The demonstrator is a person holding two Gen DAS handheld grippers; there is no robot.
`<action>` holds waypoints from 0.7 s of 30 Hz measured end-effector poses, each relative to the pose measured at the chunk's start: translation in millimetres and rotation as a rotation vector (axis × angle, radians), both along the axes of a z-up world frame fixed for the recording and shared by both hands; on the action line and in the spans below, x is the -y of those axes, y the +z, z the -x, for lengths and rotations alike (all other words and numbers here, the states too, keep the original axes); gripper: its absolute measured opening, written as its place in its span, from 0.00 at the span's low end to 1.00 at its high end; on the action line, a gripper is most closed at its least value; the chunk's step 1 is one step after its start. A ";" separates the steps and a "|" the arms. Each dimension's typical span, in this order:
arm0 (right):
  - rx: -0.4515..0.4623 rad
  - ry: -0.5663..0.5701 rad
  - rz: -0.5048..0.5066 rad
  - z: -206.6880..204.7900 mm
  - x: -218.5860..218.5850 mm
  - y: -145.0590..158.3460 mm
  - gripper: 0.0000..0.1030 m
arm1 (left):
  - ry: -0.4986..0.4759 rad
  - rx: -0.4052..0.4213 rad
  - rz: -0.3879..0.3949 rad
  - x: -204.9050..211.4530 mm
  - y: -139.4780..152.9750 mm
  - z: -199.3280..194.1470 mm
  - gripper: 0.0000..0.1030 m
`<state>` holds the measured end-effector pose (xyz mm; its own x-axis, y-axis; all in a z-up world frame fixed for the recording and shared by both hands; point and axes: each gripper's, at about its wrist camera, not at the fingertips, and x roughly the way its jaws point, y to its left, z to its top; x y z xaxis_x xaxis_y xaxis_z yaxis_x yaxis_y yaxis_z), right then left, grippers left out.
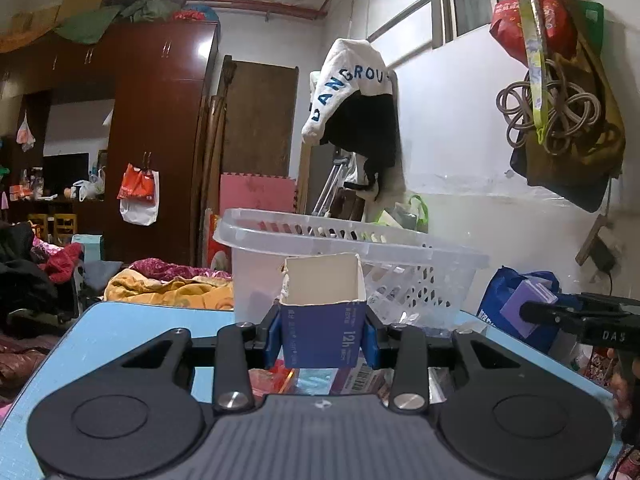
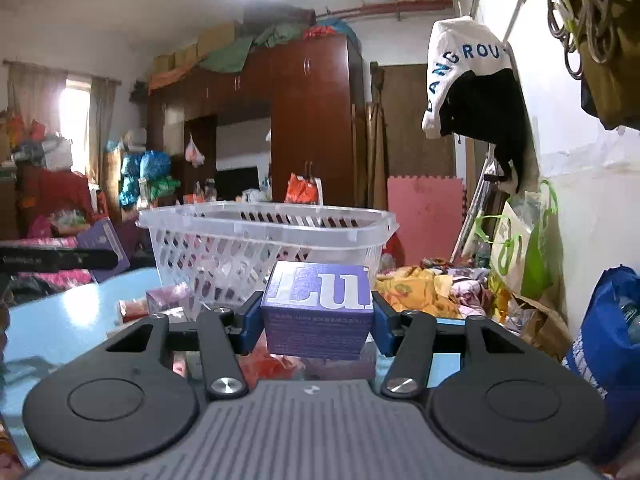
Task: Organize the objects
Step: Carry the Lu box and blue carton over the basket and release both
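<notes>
Left wrist view is showing the left gripper (image 1: pixel 323 334) pinching a small dark blue carton (image 1: pixel 322 334) with a torn-open white top, its blue pads (image 1: pixel 273 336) pressing on both sides and lifting it clear of the light blue table (image 1: pixel 132 332); flat packets (image 1: pixel 316 378) are lying on the table beneath it; a clear plastic basket (image 1: pixel 432 264) with slotted walls is standing just beyond the carton; at the right edge the right gripper's black body is reaching in with a purple box (image 1: pixel 524 312) at its tip. Right wrist view is showing the right gripper (image 2: pixel 316 322) clamping that purple box (image 2: pixel 318 312), printed with large white letters, between its blue pads (image 2: pixel 251 326), jaws partly spread to the box's width, the box hanging above the table (image 2: pixel 52 320) and near the basket (image 2: pixel 280 220); pink packets (image 2: pixel 160 300) are lying beside the basket's base; the left gripper's black arm is entering at the left edge. Behind, a dark red wardrobe (image 2: pixel 312 120) is filling the far wall with bundles piled on top; a pink foam mat (image 2: pixel 424 216) is leaning by a door; a white garment with blue lettering (image 2: pixel 464 64) is hanging on a rail; a yellow blanket (image 1: pixel 168 288) is lying crumpled beyond the table; bags and coiled cable (image 1: pixel 548 112) are hanging on the white wall.
</notes>
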<state>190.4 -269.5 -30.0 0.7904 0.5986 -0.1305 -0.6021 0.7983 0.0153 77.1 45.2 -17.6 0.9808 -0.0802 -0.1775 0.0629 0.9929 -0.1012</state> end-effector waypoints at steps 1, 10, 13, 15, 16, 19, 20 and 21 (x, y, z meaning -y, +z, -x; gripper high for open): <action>0.008 0.003 -0.022 0.7 3.2 0.9 0.55 | -0.001 0.008 0.001 0.7 2.3 0.8 0.42; 0.057 0.066 -0.049 -2.3 -10.0 50.2 0.55 | 0.007 0.065 -0.087 20.0 75.4 -15.2 0.42; 0.077 0.090 -0.017 -8.1 -23.2 83.8 0.55 | -0.013 -0.007 -0.019 18.8 100.4 -48.3 0.42; 0.083 0.101 0.005 -16.1 -35.4 100.6 0.55 | -0.028 -0.051 -0.022 24.2 111.6 -72.7 0.42; 0.081 0.098 0.028 -23.8 -43.9 108.9 0.55 | -0.020 -0.073 -0.021 25.9 114.5 -83.4 0.42; 0.034 0.102 0.093 -51.0 -67.5 116.3 0.55 | -0.008 -0.158 0.006 26.2 117.1 -114.5 0.42; 0.021 0.092 0.120 -59.4 -75.2 115.8 0.55 | -0.004 -0.178 0.017 25.7 116.2 -122.1 0.42; 0.022 0.086 0.140 -65.8 -81.9 114.6 0.55 | 0.006 -0.194 0.024 26.2 115.1 -128.6 0.42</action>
<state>256.2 -187.5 84.6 0.7406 0.6413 -0.2006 -0.6672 0.7373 -0.1061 205.7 19.1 97.5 0.9290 -0.0812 -0.3610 0.0344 0.9904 -0.1341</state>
